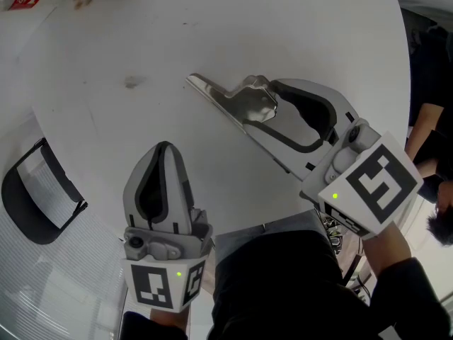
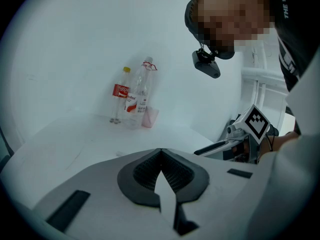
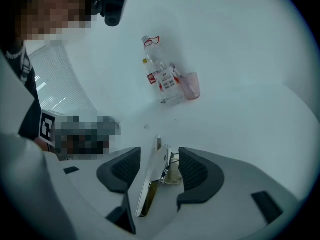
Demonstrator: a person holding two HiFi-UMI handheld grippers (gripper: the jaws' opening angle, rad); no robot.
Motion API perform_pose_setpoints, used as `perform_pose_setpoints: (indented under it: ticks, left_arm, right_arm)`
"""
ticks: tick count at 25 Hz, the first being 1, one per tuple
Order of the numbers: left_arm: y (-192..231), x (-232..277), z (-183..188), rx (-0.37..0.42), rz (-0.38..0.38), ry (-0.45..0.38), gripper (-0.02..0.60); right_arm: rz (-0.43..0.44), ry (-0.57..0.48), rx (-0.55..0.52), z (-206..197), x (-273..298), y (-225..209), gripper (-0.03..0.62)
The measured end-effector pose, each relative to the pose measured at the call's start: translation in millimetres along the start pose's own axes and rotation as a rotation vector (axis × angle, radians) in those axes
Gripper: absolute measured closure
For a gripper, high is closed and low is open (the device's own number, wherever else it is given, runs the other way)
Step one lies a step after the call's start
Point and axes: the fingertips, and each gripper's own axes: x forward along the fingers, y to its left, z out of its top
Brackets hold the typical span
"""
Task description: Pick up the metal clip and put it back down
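Between ribbed pads [image 3: 193,172], shiny metal clip [image 3: 154,178]

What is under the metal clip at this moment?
The white table; the metal clip seems to lie on it, between the open jaws of the right gripper. The gripper covers the clip's rear end; nothing under that shows.

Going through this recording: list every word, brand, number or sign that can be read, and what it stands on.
No text can be read for certain.
Red label on the small bottle: white script, too small.
Label on the clear bottle: red-and-white print, blurred.
White lettering on the person's dark top: cut off, blurred.
Square markers on the cubes: patterns only, no letters.
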Motion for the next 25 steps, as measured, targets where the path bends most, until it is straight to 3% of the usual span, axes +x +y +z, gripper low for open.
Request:
perform_pose_setpoints:
  ticks: [7,12,16,25]
  left_arm:
    - [-12,-3,45,0.024,-0.007,-0.057,0.568]
    - [-26,-9,83,0.033,-0.039,-0.107,0.568]
    - [-35,-19,114,0.062,-0.054,-0.129,0.569]
    - [-56,-52,164,0.111,-0.081,-0.191,0.568]
  right_arm:
    - [-0.069,0.048,-0.087,30,-28,-2,0.364]
    - [-0.138,-0.046,-0.208,84,-65,4,0.37]
    - [-0.197,-0.144,-0.202,131,-102,12,0.523]
    - [-0.256,-0.33,-0.243,196,-177,41,0.576]
